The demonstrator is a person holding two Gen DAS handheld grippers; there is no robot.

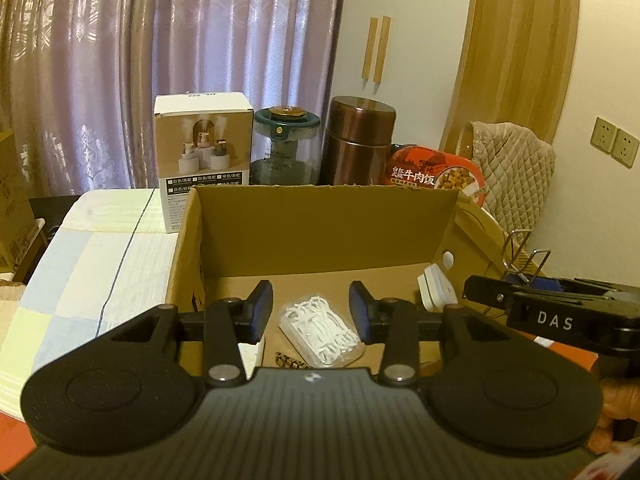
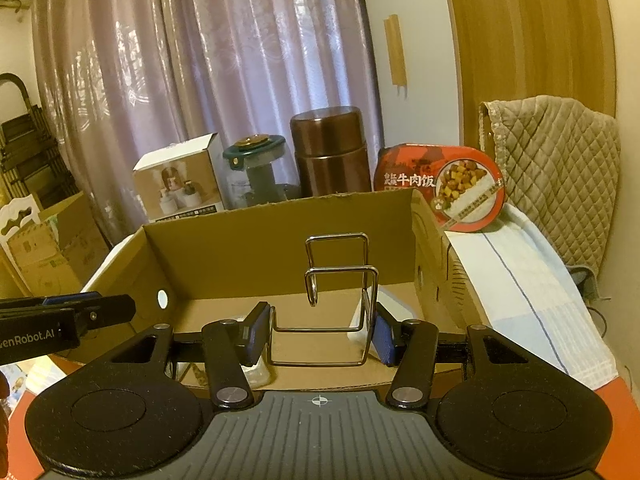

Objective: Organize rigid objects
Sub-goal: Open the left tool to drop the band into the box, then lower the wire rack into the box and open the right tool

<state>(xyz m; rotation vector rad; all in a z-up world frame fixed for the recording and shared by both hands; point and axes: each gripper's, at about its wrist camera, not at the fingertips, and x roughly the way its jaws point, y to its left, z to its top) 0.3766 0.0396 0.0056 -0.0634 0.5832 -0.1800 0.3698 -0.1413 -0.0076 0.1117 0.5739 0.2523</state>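
Observation:
An open cardboard box (image 1: 320, 232) stands on the table; it also shows in the right wrist view (image 2: 248, 256). My left gripper (image 1: 311, 312) is open and empty above the box's near edge. Below it, on the box floor, lies a clear packet of white floss picks (image 1: 322, 330), with a white flat object (image 1: 434, 292) at the right wall. My right gripper (image 2: 318, 334) is shut on a bent metal wire rack (image 2: 340, 280) and holds it upright over the box's near edge. The right gripper also shows in the left wrist view (image 1: 520, 308).
Behind the box stand a white humidifier carton (image 1: 202, 164), a green-lidded glass jar (image 1: 286, 148), a brown metal canister (image 1: 360, 140) and a red beef rice bowl (image 1: 436, 174). A quilted chair (image 2: 560, 160) stands at the right. A checked cloth (image 1: 100, 248) covers the table.

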